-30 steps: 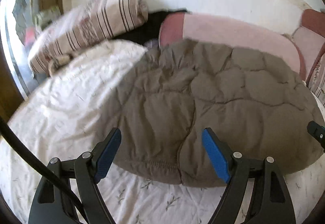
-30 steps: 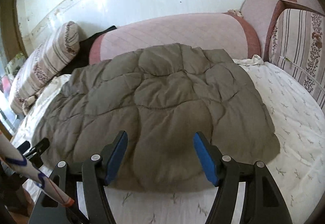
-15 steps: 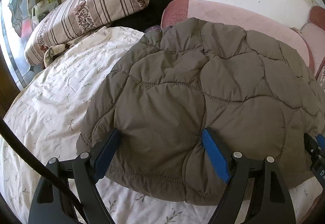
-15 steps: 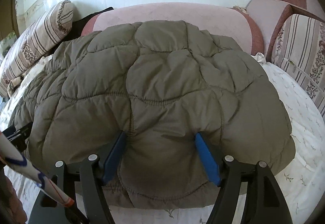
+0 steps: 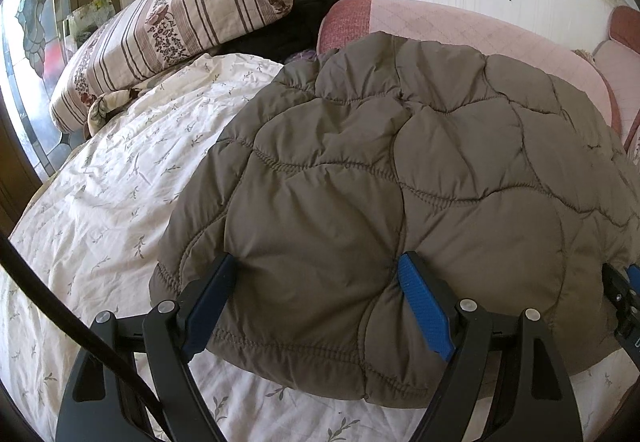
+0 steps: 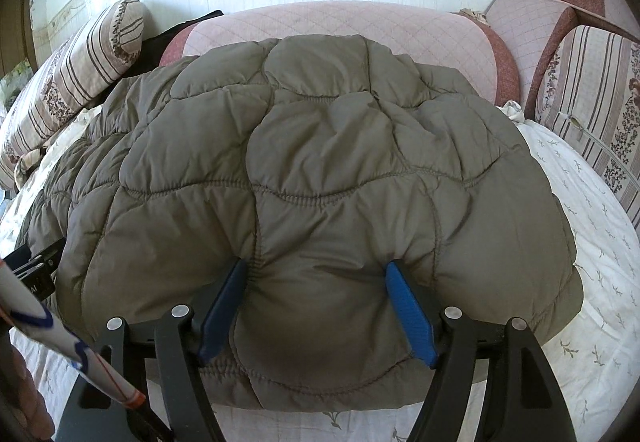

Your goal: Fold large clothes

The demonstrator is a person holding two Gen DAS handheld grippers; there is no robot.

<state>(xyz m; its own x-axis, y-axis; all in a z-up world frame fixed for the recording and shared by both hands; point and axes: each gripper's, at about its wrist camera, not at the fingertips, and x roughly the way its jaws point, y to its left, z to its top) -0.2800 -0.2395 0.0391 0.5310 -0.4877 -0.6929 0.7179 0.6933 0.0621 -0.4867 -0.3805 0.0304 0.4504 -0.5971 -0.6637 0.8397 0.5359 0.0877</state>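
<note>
A large grey-brown quilted jacket (image 5: 400,161) (image 6: 320,141) lies spread on the bed, its near hem towards me. In the left wrist view, my left gripper (image 5: 316,262) stands open and wide over the hem's left part. Puffy fabric bulges between its blue pads (image 5: 424,306). My right gripper (image 6: 315,266) is open the same way over the hem further right, and a fold of the jacket fills the gap between its fingers (image 6: 408,306). Each gripper shows at the edge of the other's view: the right one (image 5: 624,294) and the left one (image 6: 36,266).
The bed has a white floral sheet (image 5: 100,201) (image 6: 600,262). A striped pillow (image 5: 180,21) lies at the far left, beside a black garment (image 5: 288,25). A pink padded headboard (image 6: 340,25) runs behind the jacket. A striped cushion (image 6: 592,89) stands at the right. A dark cable (image 5: 40,290) crosses the lower left.
Both grippers came down and forward onto the jacket's near hem, which now sits between their fingers. Over the last half second they have hardly moved.
</note>
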